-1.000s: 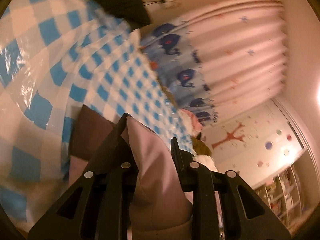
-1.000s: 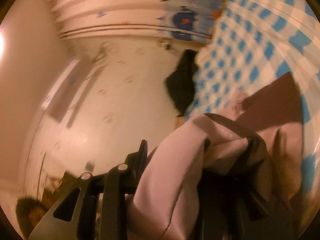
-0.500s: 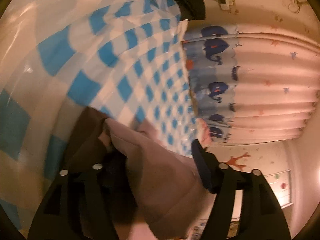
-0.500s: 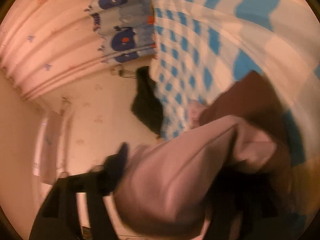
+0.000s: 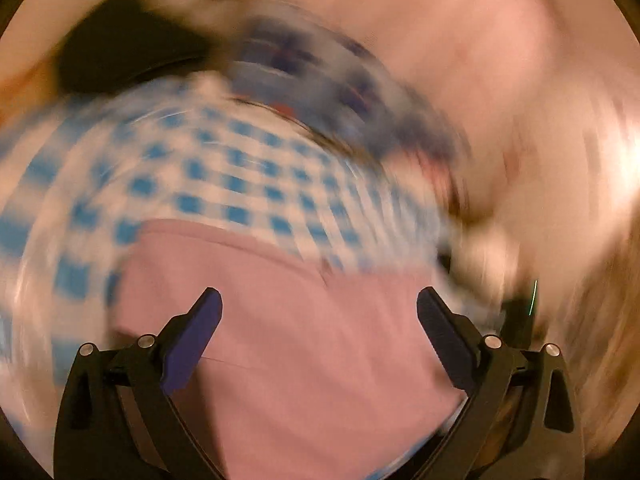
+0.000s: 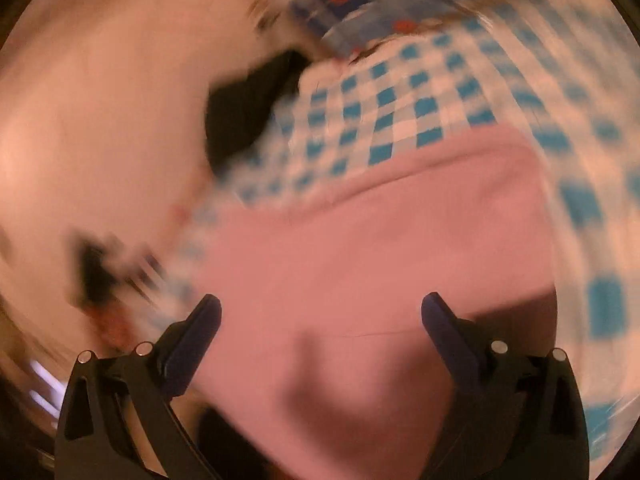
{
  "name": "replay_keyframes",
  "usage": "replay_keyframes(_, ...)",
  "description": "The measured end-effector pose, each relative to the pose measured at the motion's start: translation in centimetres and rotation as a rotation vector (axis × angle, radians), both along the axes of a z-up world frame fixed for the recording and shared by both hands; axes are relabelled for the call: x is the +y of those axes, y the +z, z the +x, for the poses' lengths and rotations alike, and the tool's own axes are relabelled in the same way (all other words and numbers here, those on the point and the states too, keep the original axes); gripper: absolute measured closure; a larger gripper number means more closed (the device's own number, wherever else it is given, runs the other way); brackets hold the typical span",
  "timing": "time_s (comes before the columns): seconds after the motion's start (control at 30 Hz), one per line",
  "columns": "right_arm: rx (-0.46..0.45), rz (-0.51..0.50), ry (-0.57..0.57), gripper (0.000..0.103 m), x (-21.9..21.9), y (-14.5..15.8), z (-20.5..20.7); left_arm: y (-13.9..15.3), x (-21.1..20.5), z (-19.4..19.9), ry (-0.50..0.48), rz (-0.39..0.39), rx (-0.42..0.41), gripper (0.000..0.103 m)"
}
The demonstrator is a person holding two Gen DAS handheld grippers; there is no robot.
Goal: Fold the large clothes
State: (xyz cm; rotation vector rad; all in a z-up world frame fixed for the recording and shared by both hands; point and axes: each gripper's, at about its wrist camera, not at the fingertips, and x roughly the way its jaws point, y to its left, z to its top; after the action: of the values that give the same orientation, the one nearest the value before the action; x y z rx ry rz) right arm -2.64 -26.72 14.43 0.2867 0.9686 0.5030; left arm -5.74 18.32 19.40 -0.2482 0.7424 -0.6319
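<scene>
Your 2 grippers, left (image 5: pixel 318 306) and right (image 6: pixel 320 312), gape wide, holding nothing; the pink garment (image 5: pixel 304 320) lies flat directly ahead on the checked cloth (image 5: pixel 224 176), long axis crosswise.

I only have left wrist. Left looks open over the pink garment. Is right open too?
Observer: Yes. In the right wrist view the right gripper has its jaws spread wide, nothing between them, with the pink garment lying under it.
Operator: Anything else visible on that side?
Observer: A darker brown part shows at the garment's near right edge, by the right fingertip.
Operator: Surface underneath?
Observer: The blue checked cloth, with a black item at its far left edge. Heavy motion blur throughout.
</scene>
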Motion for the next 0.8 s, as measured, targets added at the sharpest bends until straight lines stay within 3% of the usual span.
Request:
replay_keyframes(0.07, -0.023, -0.151, 0.004, 0.007, 3.1, -1.0, 0.7, -1.4, -6.5, -1.3, -0.108, 0.228, -0.097, 0.009)
replay_keyframes(0.13, -0.038, -0.243, -0.007, 0.007, 5.3, -2.9, 1.9, -3.4, -10.6, -1.2, -0.143, 0.379, -0.165, 0.009)
replay_keyframes(0.17, -0.035, -0.276, -0.016, 0.007, 5.9, -3.9, 2.6, -5.1, -12.6, -0.1, -0.149, 0.454, -0.174, 0.009)
replay_keyframes(0.23, -0.025, -0.330, -0.035, 0.006, 6.5, -6.1, 4.2, -8.3, -14.1, 2.9, -0.123, 0.507, -0.116, 0.009)
replay_keyframes(0.27, -0.013, -0.342, -0.050, 0.006, 6.6, -7.3, 5.6, -9.6, -14.2, 4.4, -0.101, 0.515, -0.075, 0.009)
replay_keyframes(0.33, 0.011, -0.327, -0.069, 0.006, 6.1, -8.5, 7.9, -11.9, -13.5, 7.4, -0.071, 0.460, 0.003, 0.009)
replay_keyframes(0.4, 0.018, -0.334, -0.081, 0.006, 5.9, -9.5, 10.7, -12.9, -12.6, 9.5, -0.041, 0.410, -0.004, 0.009)
replay_keyframes(0.5, 0.084, -0.344, -0.065, 0.006, 6.0, -11.2, 14.2, -14.2, -13.3, 11.7, -0.012, 0.436, 0.018, 0.009)
replay_keyframes(0.6, 0.163, -0.395, -0.022, 0.006, 6.7, -11.2, 15.4, -14.4, -14.1, 12.9, -0.044, 0.495, 0.102, 0.009)
replay_keyframes(0.63, 0.122, -0.407, -0.019, 0.006, 6.8, -10.0, 15.2, -13.5, -14.0, 12.7, -0.039, 0.505, 0.091, 0.009)
replay_keyframes(0.7, 0.039, -0.389, -0.035, 0.006, 6.1, -7.7, 14.9, -10.5, -12.7, 12.1, 0.005, 0.490, -0.028, 0.009)
replay_keyframes(0.77, 0.035, -0.400, -0.080, 0.006, 5.1, -7.7, 15.9, -9.3, -10.9, 12.8, 0.079, 0.491, -0.069, 0.009)
replay_keyframes(0.8, 0.066, -0.409, -0.098, 0.006, 4.5, -8.8, 17.0, -9.5, -9.9, 13.7, 0.121, 0.488, -0.052, 0.009)
